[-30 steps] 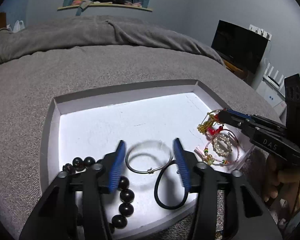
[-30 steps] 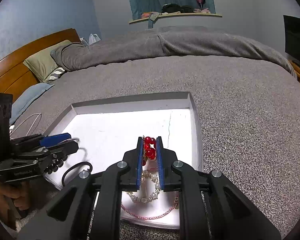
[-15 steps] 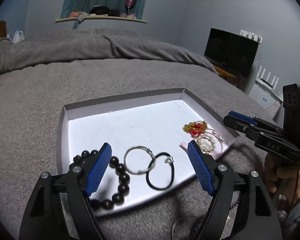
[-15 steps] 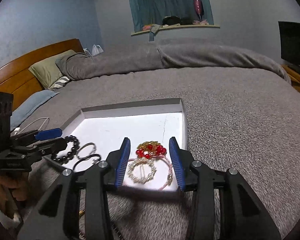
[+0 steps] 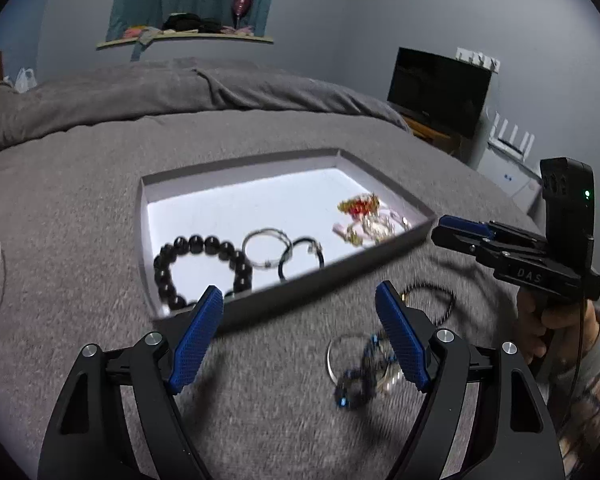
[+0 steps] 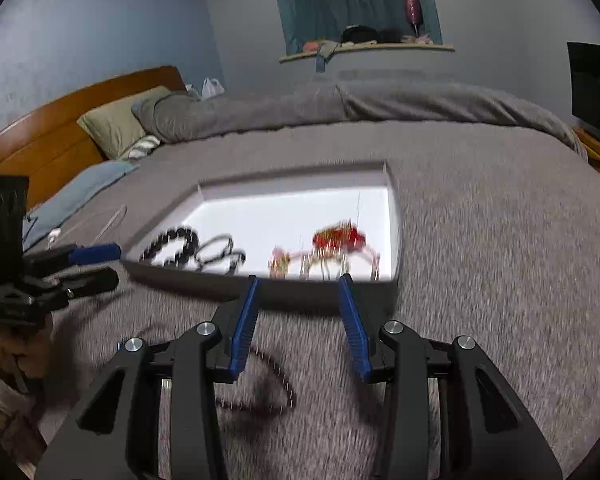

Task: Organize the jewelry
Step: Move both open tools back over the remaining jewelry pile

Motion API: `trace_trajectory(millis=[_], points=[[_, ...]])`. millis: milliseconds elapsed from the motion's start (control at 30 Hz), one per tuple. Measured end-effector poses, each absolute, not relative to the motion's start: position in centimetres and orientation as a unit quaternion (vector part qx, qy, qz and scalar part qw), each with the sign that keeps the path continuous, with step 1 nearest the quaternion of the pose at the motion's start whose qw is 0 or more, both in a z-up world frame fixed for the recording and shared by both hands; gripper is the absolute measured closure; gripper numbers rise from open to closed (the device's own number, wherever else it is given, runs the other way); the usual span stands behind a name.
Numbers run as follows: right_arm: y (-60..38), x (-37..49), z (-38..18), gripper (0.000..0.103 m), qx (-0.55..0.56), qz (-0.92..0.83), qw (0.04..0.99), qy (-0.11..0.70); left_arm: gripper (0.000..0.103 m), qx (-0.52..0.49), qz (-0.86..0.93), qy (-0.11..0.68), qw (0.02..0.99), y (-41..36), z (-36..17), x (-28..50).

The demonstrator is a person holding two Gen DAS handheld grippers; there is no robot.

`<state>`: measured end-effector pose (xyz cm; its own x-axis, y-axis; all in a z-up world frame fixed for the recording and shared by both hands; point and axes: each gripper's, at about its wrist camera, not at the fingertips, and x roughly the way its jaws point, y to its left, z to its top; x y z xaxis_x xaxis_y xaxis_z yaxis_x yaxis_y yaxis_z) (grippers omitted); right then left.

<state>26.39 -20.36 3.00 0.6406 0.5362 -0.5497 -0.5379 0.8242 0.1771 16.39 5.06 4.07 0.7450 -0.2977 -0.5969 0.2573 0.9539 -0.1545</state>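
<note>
We look across a wide bed point(image 5: 100, 184) under a grey, nubbly blanket, its texture like short looped pile. On it lies a shallow rectangular tray point(image 5: 292, 298) with dull grey card walls and a bright white, smooth floor. Our left tongs point(image 5: 298, 336) hang over the blanket just short of the tray's near wall, their ribbed blue pads spread wide and holding nothing. Our right tongs point(image 6: 298, 320) hover likewise before the near wall, parted and empty.

Inside the tray, at its left, curls a bracelet of round, glossy black beads point(image 5: 198, 266); its nearest beads are hidden behind the left pad. Beside it lies a thin silver bangle point(image 5: 267, 247), overlapping a slim black cord loop point(image 5: 302, 258). Well apart, at the right end, sits a tangle of red beads and gold fittings point(image 5: 358, 205), with pale pink and pearl-like strands point(image 5: 370, 230) just nearer; we cannot separate these pieces, and motion blur smears them in the right wrist view.

On the blanket outside the tray, near the left tongs' right pad, lies a blurred heap of blue-black beads and a clear ring point(image 5: 362, 372), partly covered by that pad. Beyond it a thin dark cord point(image 5: 436, 304) loops.
</note>
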Motion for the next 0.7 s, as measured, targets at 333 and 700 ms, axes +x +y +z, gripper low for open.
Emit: trace_trajectory(millis=[333,700], points=[[-20.3,25.7,1.3,0.063,-0.008,0.307,0.886,0.347,0.024,-0.021,-0.148,0.332,0.931,4.3,3.0,15.5],[-18.7,25.9,-0.3,0.074,-0.038,0.323,0.861,0.392,0.024,0.003,-0.144,0.333,0.932,3.4,2.7,15.1]])
